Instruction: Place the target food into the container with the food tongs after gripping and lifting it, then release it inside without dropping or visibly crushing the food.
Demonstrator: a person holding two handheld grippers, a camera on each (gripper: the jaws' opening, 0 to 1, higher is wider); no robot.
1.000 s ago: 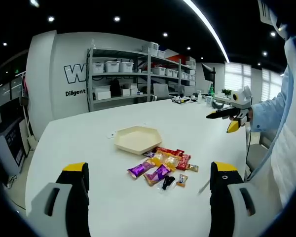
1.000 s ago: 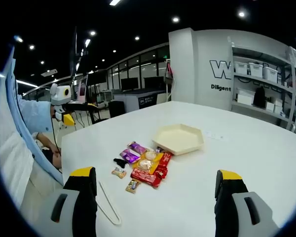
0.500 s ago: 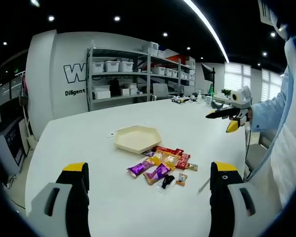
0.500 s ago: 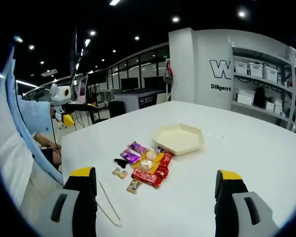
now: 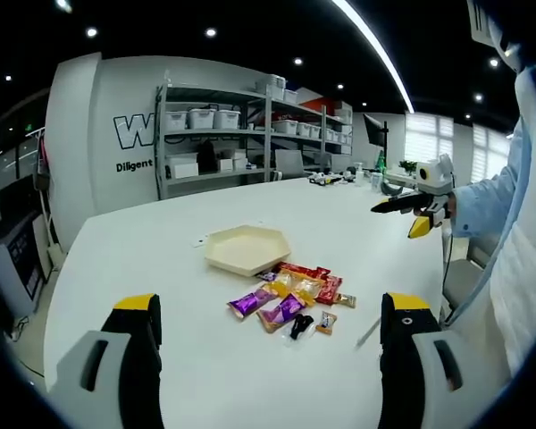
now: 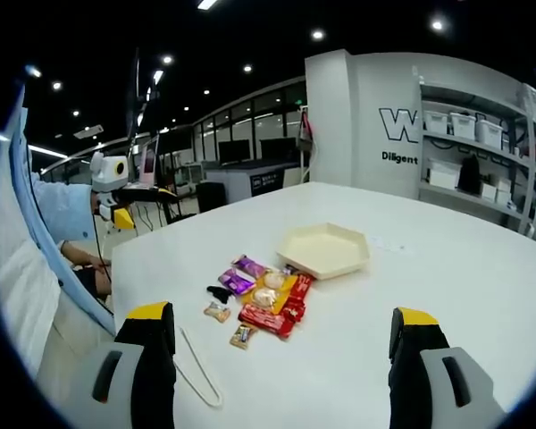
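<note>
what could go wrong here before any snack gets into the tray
1. The snacks lie packed and overlapping, so the tongs may catch two wrappers at once or slip off one.
2. The tongs lie flat on the table near its edge by the right claw; a clumsy pickup might nudge them off.
3. The tray sits right against the pile, so a sweep through the snacks could push it away.
</note>
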